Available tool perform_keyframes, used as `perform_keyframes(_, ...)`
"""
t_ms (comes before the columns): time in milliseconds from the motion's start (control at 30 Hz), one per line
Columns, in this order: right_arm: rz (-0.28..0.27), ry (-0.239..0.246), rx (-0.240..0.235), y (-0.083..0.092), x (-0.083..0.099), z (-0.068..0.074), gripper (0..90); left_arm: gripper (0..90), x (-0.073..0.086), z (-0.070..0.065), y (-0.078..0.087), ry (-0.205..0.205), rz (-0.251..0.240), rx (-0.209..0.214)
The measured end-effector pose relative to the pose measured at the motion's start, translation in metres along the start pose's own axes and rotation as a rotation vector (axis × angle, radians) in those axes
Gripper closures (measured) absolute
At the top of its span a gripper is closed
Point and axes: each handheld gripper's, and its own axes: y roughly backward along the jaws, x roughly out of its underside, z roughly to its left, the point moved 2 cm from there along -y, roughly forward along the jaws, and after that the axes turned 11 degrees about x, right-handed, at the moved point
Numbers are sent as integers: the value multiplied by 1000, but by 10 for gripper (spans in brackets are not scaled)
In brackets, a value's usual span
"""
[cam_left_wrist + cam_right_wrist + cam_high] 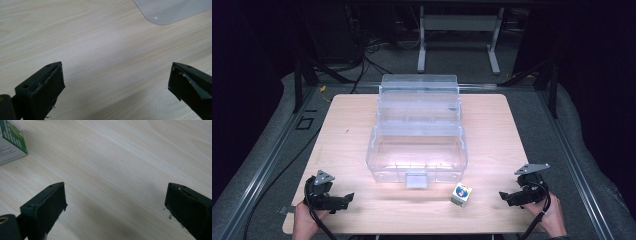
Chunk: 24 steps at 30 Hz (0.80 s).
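While the high view takes in the whole wooden table (347,125), the left gripper (343,200) sits at its near left corner, jaws spread wide over bare wood; its own view catches a corner of the clear plastic box (172,10). That box (417,145) stands mid-table, tiers stepped open, nothing visible inside. Just right of its latch rests the small carton (461,194), whose green-printed side (11,142) appears in the right gripper view. The right gripper (507,196), jaws released and empty, lies beside it.
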Motion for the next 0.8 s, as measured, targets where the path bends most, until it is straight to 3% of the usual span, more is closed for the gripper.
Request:
perform_keyframes(200, 33, 21, -6, 4, -3, 3, 34, 4, -1, -2, 0, -8, 6, 7)
perform_keyframes(500, 20, 62, -22, 11, -13, 15, 34, 4, -2, -3, 0, -13, 9, 11)
perform_keyframes(533, 6, 67, -62, 11, -16, 18, 32, 5, -1, -3, 0, -13, 11, 11)
perform_keyframes(567, 22, 78, -28, 13, -18, 20, 30, 5, -1, -3, 0, -13, 12, 12)
perform_keyframes(600, 29, 86, -43, 13, -19, 22, 28, 5, -2, -3, 1, -13, 7, 15)
perform_keyframes(800, 31, 118, -34, 17, -25, 31, 20, 5, -2, -4, 0, -14, 9, 24)
